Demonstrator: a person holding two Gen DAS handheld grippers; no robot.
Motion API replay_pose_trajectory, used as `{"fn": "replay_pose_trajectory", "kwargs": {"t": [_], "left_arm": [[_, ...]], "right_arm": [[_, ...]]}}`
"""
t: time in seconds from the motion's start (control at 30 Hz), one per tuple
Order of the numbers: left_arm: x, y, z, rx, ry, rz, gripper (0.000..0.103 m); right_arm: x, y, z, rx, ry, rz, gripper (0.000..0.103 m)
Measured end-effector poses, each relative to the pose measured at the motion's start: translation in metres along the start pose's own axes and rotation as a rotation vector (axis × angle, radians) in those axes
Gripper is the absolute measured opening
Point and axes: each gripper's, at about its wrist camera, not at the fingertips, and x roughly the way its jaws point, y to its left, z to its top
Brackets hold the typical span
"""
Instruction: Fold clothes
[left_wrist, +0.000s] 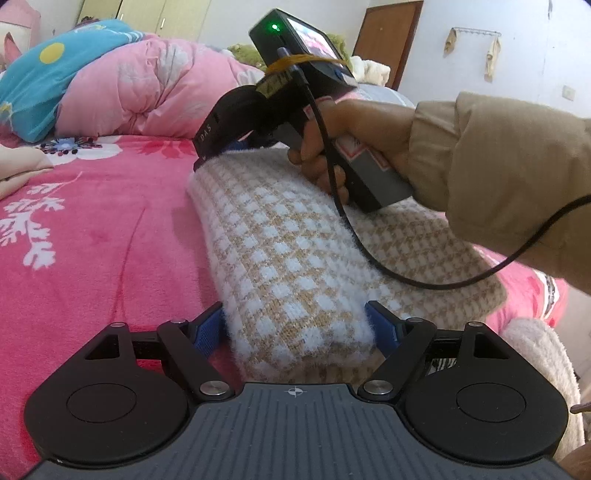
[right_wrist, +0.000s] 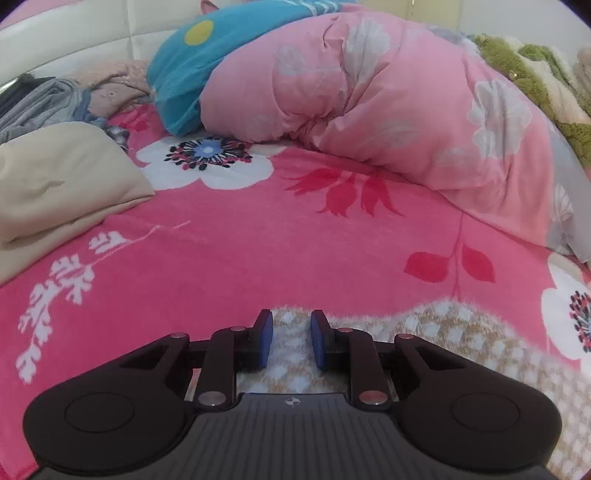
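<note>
Left wrist view: folded beige-and-white houndstooth knit garment (left_wrist: 295, 251), fuzzy at the edges, lying as a long bundle on a pink fleece bedspread with white and red flower print (left_wrist: 92, 229). Near end of the bundle sits between the blue pads of the left gripper (left_wrist: 297, 321); jaws stand wide, one pad at each side of the knit, and whether the pads press on it cannot be told.

Far end of the bundle: right gripper (left_wrist: 212, 153), black body with a lit green lamp and a small screen, nose down on the knit. Held by a hand (left_wrist: 332, 147) in a tan padded sleeve (left_wrist: 509, 177); a black cable (left_wrist: 406, 277) trails from the tool across the garment.

Right wrist view: right gripper (right_wrist: 291, 338) with blue pads standing a narrow gap apart, houndstooth knit (right_wrist: 443, 332) beneath and between them; a pinch on the fabric cannot be confirmed.

Surroundings, outward:
- Cream folded cloth (right_wrist: 62, 184) at the left of the bedspread, apart from the garment.
- Grey folded clothing (right_wrist: 40, 103) behind it.
- Pink floral quilt (right_wrist: 369, 103), bunched, at the far side of the bed.
- Blue pillow with a yellow dot (right_wrist: 192, 55) beside the quilt.
- Green-and-cream shaggy textile (right_wrist: 535, 77) at the far right.
- Brown wooden door (left_wrist: 391, 40) and a wall rack (left_wrist: 476, 33) in the white wall.
</note>
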Motion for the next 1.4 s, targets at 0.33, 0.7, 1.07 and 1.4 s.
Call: {"fn": "replay_pose_trajectory", "kwargs": {"t": [0.33,0.7,1.07,1.4], "left_arm": [[0.000,0.000,-0.001,-0.004,-0.001,-0.004,0.081],[0.001,0.001,-0.001,0.005,-0.012,0.002,0.082],[-0.025,-0.009,0.000,0.064,-0.074,0.035,0.080],[-0.034,-0.016,0.052,0.058,-0.110,0.083,0.077]], "right_arm": [[0.004,0.051,0.032,-0.410,0.120,0.006,0.024],[-0.052,0.119,-0.032,-0.860,0.183,0.051,0.038],[-0.116,0.108,-0.044,-0.593,0.062,0.207,0.036],[-0.175,-0.021,-0.087,0.115,-0.230,0.000,0.036]]}}
